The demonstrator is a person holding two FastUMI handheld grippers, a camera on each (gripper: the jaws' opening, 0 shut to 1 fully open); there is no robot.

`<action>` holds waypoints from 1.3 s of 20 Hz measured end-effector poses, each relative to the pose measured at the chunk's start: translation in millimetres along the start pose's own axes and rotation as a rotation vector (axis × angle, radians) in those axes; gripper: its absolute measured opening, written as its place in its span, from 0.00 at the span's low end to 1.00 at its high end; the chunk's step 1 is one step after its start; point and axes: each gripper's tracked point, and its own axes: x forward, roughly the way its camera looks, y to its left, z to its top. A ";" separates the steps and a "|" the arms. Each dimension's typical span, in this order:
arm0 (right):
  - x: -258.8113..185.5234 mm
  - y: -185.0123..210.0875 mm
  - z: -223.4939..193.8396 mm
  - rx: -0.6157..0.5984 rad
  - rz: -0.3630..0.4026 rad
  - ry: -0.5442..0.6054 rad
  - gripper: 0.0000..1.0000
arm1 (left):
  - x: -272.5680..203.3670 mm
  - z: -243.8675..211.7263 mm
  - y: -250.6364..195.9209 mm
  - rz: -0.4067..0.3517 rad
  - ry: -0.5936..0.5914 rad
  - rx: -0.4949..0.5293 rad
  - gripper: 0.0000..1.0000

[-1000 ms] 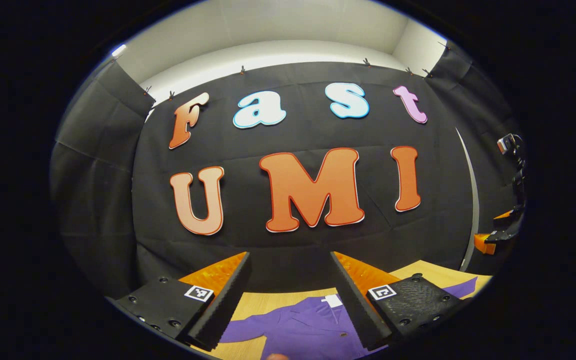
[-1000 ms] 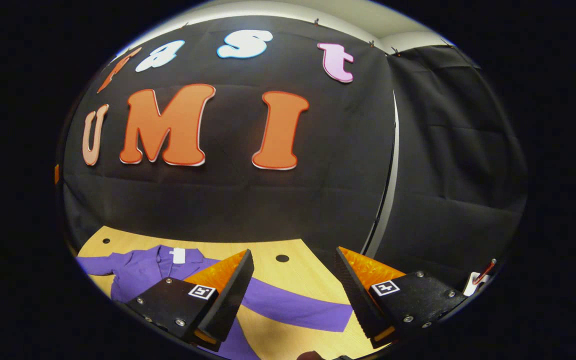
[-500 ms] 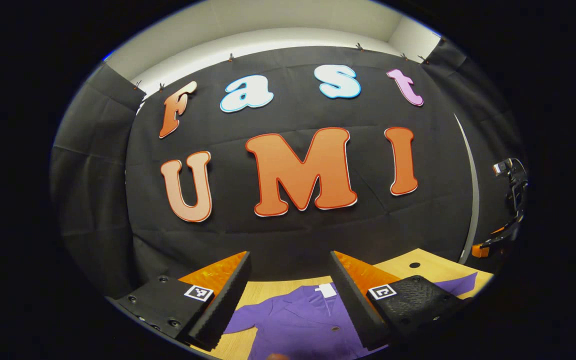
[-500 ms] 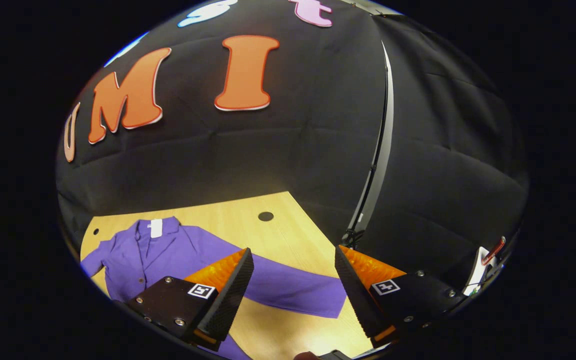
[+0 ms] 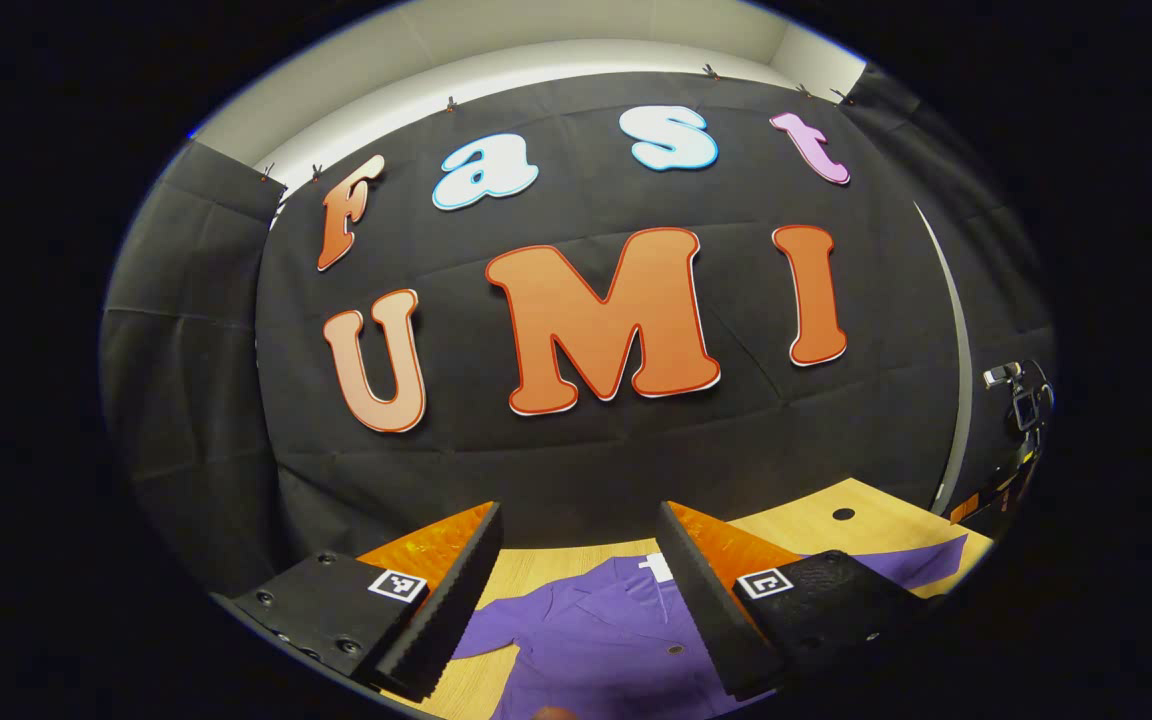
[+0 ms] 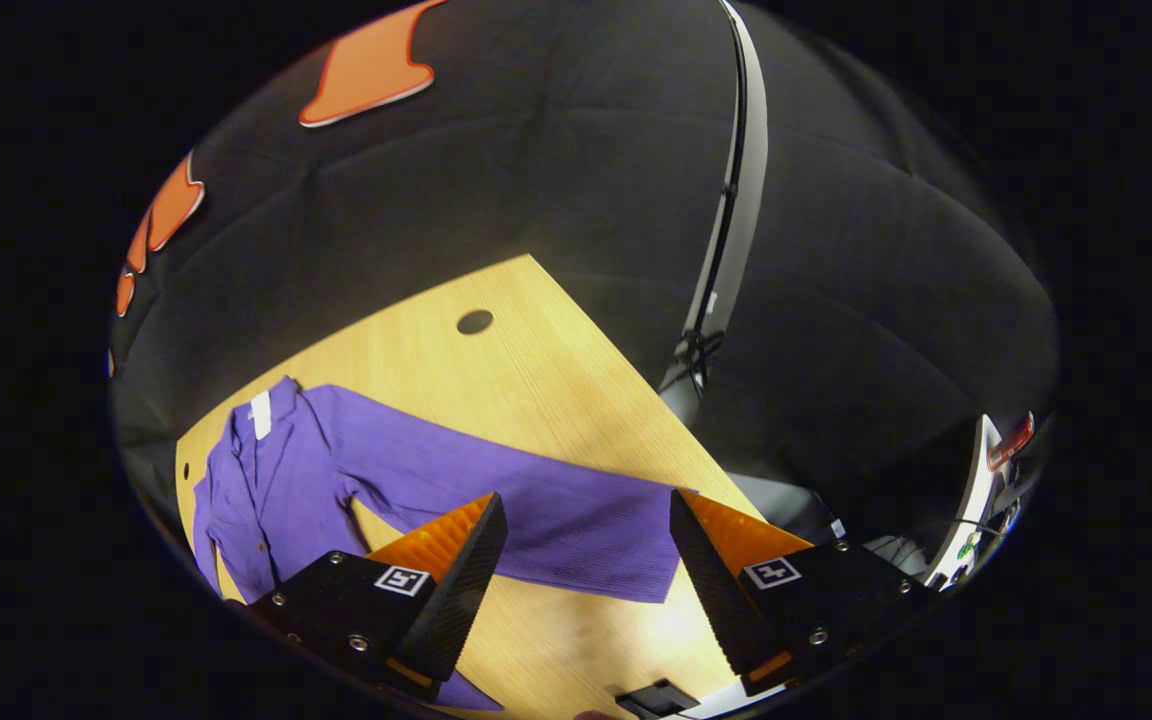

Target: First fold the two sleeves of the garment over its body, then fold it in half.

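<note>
Both grippers hang with jaws apart above the worktop (image 6: 536,350), the right gripper (image 6: 584,560) over the purple shirt's (image 6: 286,480) sleeve (image 6: 576,520), the left gripper (image 5: 576,590) at six o'clock of its collar.

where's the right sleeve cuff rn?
In the right gripper view the sleeve cuff lies flat on the wooden table, between the open fingers of the right gripper, near the table's right edge.

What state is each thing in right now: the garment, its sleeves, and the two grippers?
Purple garment: lying flat on the wooden table, not yet folded.
Sleeve: stretched out sideways, not folded over the body.
Other sleeve: also spread out on the table.
Left gripper: fingers apart, holding nothing.
Right gripper: fingers apart, holding nothing, pointed at the sleeve's cuff end.
</note>
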 end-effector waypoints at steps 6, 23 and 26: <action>33.8 -18.6 -32.7 0.040 0.005 0.244 0.99 | -1.0 -13.0 -9.0 0.012 0.045 0.021 0.96; 86.8 -43.7 -65.9 0.109 -0.001 0.468 0.94 | -8.6 -55.7 -25.8 0.021 0.197 0.031 0.97; 89.5 -47.9 -65.9 0.084 -0.047 0.482 0.89 | -12.3 -61.5 -23.9 0.034 0.212 0.035 0.97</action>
